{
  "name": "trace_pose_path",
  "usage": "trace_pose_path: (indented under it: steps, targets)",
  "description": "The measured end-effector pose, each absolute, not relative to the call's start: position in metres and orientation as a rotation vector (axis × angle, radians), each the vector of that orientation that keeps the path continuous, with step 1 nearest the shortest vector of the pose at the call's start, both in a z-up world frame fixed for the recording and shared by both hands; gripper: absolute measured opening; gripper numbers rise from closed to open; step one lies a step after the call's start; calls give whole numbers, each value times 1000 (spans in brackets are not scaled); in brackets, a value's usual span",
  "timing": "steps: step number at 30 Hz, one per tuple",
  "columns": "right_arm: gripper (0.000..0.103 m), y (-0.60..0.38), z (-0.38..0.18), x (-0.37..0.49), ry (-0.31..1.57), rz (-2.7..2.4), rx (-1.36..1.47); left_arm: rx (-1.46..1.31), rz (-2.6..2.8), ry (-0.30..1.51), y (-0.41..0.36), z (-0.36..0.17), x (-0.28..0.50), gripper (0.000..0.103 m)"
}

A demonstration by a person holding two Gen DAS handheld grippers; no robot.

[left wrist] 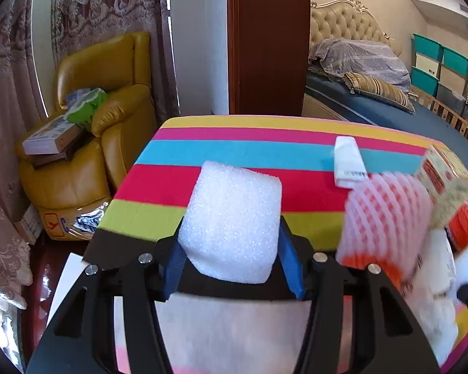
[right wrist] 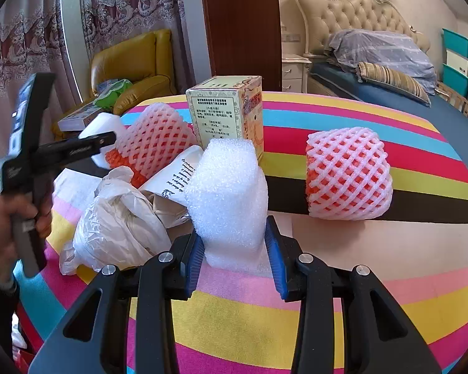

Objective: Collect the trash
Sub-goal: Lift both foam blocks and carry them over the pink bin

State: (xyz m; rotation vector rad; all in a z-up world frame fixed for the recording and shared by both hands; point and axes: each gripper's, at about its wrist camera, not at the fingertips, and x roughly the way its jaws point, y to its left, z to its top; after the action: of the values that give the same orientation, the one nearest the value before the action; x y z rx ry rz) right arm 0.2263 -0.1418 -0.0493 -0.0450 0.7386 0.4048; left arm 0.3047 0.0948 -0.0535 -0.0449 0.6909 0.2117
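Note:
My left gripper is shut on a white foam block and holds it above the striped table; it also shows in the right wrist view, left of the pile. My right gripper is shut on another white foam block that rests on the striped cloth. The pile beside it holds a crumpled white plastic bag, a white paper cup, a pink foam fruit net and a printed carton. A second pink net lies apart to the right.
A small white packet lies on the far part of the table. A yellow leather armchair with boxes stands to the left, a brown door behind, and a bed with teal storage bins to the right.

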Motion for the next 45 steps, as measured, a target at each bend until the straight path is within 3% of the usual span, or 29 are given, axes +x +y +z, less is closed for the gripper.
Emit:
trace_pose_path:
  steps: [25,45]
  targets:
    - [37,-161,-43,185,673,406,-71,-58,202,621,61,-63,96,54]
    - [37,-222,-32,131,608,357,-44,33,-42,576,-41,-36,92,54]
